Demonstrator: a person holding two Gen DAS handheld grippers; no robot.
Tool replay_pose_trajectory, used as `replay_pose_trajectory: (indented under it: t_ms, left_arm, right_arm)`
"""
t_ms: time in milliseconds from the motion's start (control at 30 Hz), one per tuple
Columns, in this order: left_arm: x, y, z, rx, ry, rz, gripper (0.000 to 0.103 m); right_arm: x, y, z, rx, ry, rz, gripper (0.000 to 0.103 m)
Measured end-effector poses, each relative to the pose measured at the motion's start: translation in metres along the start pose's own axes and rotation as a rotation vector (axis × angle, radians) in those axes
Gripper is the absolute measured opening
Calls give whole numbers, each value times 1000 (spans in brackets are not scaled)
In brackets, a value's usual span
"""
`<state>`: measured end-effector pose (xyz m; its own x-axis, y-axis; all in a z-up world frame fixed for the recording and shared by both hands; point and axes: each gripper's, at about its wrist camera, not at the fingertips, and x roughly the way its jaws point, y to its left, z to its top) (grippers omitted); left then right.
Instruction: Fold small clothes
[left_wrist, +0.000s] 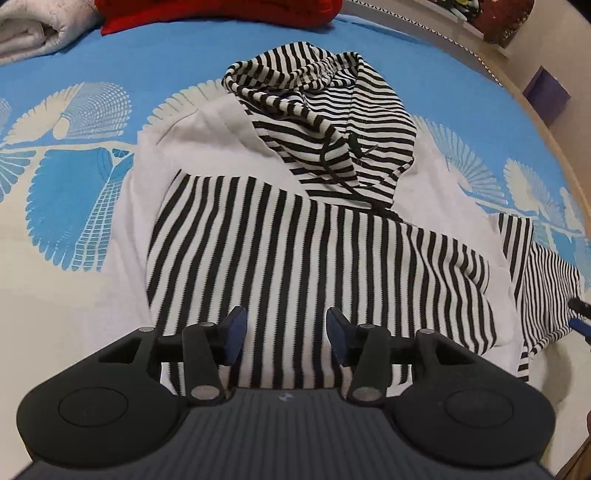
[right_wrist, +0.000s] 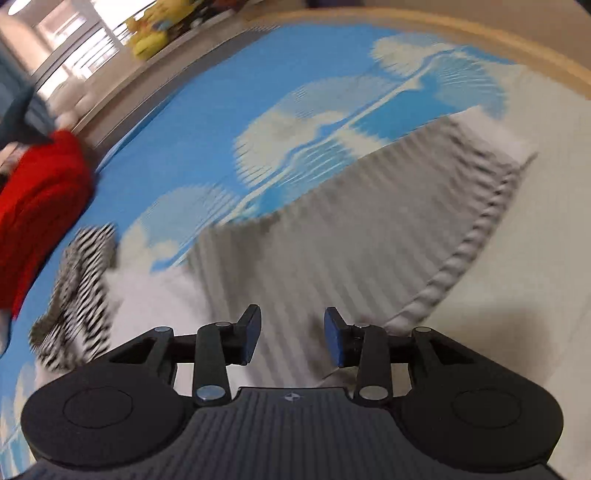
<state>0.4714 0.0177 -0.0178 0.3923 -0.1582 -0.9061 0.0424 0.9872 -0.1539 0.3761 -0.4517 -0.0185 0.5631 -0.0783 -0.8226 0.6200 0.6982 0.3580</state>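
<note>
A small white hoodie with black-and-white striped hood and sleeves (left_wrist: 303, 240) lies on the blue patterned bed cover (left_wrist: 166, 70). One striped sleeve is folded across its body. My left gripper (left_wrist: 286, 341) is open and empty, just above that folded sleeve. The tip of the right gripper shows at the right edge (left_wrist: 580, 317), beside the other striped sleeve (left_wrist: 543, 291). In the blurred right wrist view my right gripper (right_wrist: 291, 341) is open and empty over the striped sleeve (right_wrist: 351, 236). The striped hood (right_wrist: 81, 288) shows to its left.
A red garment (left_wrist: 221, 14) and a folded grey blanket (left_wrist: 33, 33) lie at the far edge of the bed. The red garment also shows at left in the right wrist view (right_wrist: 40, 206). The wooden bed edge (right_wrist: 480, 40) curves along the far right.
</note>
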Motion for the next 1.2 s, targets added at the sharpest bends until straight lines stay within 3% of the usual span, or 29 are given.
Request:
replay_pose_trajectory:
  t_ms: [300,433,500,533,567,667,733,900,1000,1067,1133,1200]
  left_arm:
    - [3,0,2,-17,-2,6,52]
    - [3,-2,4,-15,-1,0,53]
    - [2,-1,4,-14,-3,-2,53]
    - [1,1,4,-16,-5,-2,53]
    - [0,3,4,-22,-7,-2,53]
    - [-5,14,7,-51,-16,2,53]
    - [-9,21,10,-72,-24,1,53]
    - [-29,45,22,-150,-66,-30,53]
    - [-37,64,26,-215,-86,-18,53]
    - [-40,77,27,-256,-90,-8,53]
    - [-44,90,28,-292,-94,-7,52]
    - [-48,101,28,-315,-102,3,52]
  right_arm:
    - [12,-111,46,283,-20,-124,47]
    - [27,-133,48,381,-28,-106,46]
    - [28,-133,51,387,-59,-93,32]
    - [31,-134,52,390,-77,-94,10]
    - [29,-133,50,401,-101,-111,5]
    - [19,-123,45,420,-168,-141,2]
    - [2,-102,48,365,-232,-153,2]
    - [-65,-28,48,178,-394,-69,1]
    - [-96,1,38,182,-388,-43,1]
    - [-103,13,30,225,-339,-42,1]
    - [-99,19,20,230,-351,-39,1]
    - [-85,25,8,200,-383,-148,1]
